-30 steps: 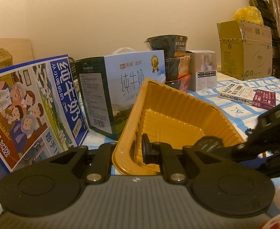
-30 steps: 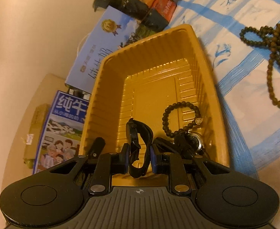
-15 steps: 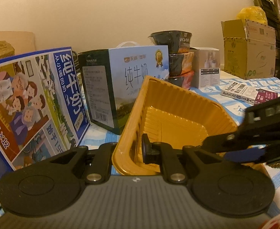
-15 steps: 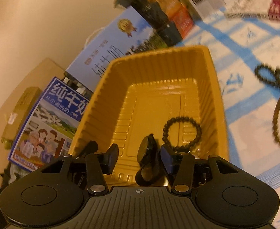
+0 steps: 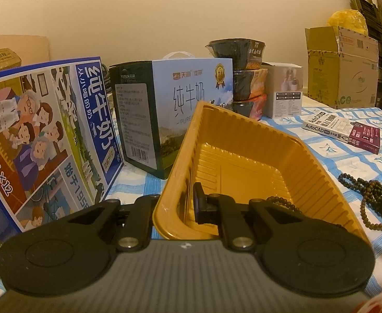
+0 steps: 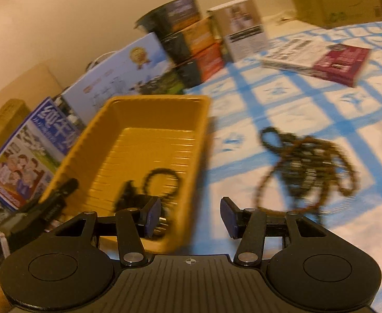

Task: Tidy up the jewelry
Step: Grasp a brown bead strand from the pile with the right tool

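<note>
We're pulling the right gripper [image 6: 191, 217], now apart and empty after dropping the black strap [image 6: 128, 198] in the yellow tray [image 5: 243, 135], toward the beads [image 6: 308, 167] at 1 o'clock, while the left gripper [image 5: 176, 204] is staying clamped on the tray's rim.

Blue milk carton [image 5: 47, 140], lying sideways: "纯牛奶" in white characters on its blue panel and "200mL×12" along the lower left edge. Dark green and pale blue milk box [image 5: 175, 114]: "TERLN天润" on the dark side panel, "天润" and "纯牛奶" on the front, "PURE" beneath, and "3.6" on a gold medal seal. Book [image 5: 342, 131] on the checked cloth: "AutoCAD" on the spine. Other print is too small to read.
</note>
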